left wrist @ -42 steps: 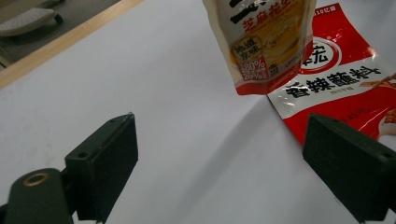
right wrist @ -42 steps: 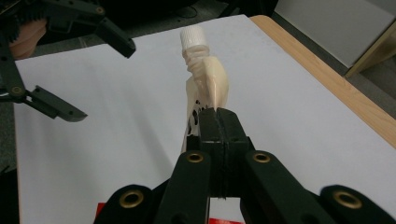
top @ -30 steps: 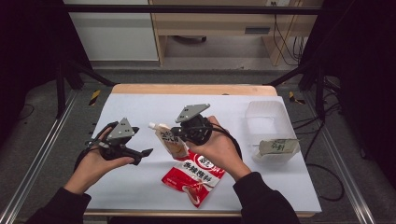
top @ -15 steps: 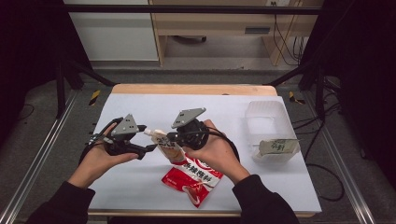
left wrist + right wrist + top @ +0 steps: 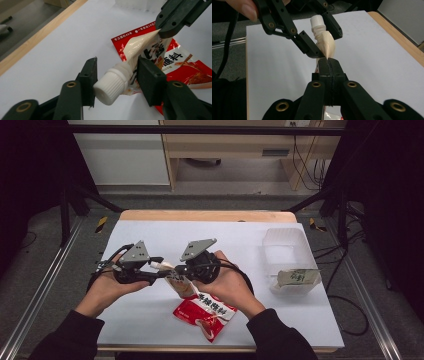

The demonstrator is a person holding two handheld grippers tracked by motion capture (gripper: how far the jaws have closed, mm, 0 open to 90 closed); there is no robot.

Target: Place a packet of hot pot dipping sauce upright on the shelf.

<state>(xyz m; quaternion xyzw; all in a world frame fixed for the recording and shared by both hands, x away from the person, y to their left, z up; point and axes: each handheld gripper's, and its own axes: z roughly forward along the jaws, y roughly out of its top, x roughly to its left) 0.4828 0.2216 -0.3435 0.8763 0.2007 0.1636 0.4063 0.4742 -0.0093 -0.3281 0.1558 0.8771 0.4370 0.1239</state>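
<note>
The jaws of my left gripper (image 5: 116,82) had just been closing, and the white ribbed screw cap (image 5: 110,85) of the soft cream-coloured squeeze pouch (image 5: 140,47) sat between them. One pad looked to be touching the side of the cap, and the other stood beside the pouch's neck with a small gap, so I would not call it a real grip yet. The jaws of my right gripper (image 5: 329,61) were pressed together, pinching the flat sealed end of the pouch and holding it up off the white table top (image 5: 150,235). From the high view I could see the pouch (image 5: 175,280) hanging in the air between my two grippers, just above the red snack bag with white writing (image 5: 205,312) that lay flat near my edge of the table. I think this meant the cap was nearly caught, and the next thing would be to squeeze it tight and twist it off while the right gripper kept the pouch from turning. The pouch is soft, so it could bend or slip if I pulled too hard. A second ago my left gripper was well apart from the pouch with its jaws spread wide. Now it had come in right up to the cap. The clear plastic box (image 5: 286,250) and the small grey-green packet (image 5: 297,277) on the right side of the table lay where they were before.
</note>
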